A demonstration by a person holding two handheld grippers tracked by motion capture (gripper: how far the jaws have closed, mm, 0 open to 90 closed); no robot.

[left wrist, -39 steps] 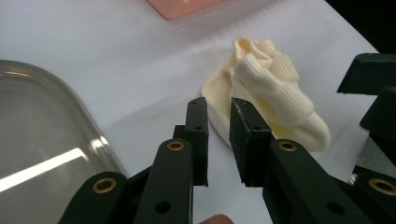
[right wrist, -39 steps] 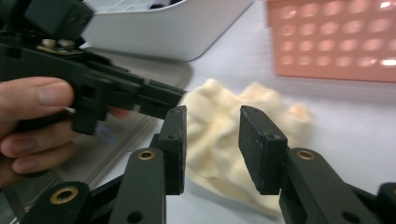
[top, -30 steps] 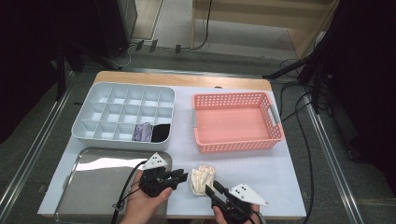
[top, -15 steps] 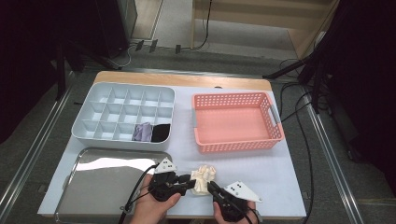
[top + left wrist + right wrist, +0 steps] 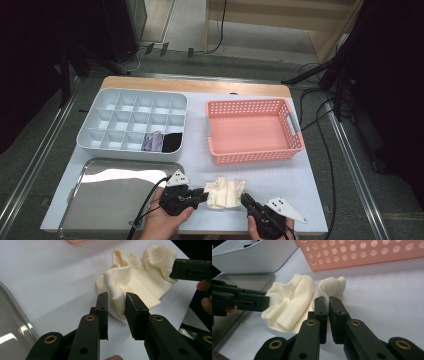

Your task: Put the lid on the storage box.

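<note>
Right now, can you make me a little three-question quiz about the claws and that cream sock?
1. True or false: both claws, the left claw and the right claw, pinch the cream sock.
2. The sock lies on: A) the pink basket B) the white table C) the metal tray
3. Fill in: the grey divided tray holds a black bundle and a ____ one.

Key: 1 true; 2 B; 3 purple

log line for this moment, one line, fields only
object: cream sock on white table | left gripper: shut on sock edge | right gripper: just closed on sock fold | pink basket: empty
</note>
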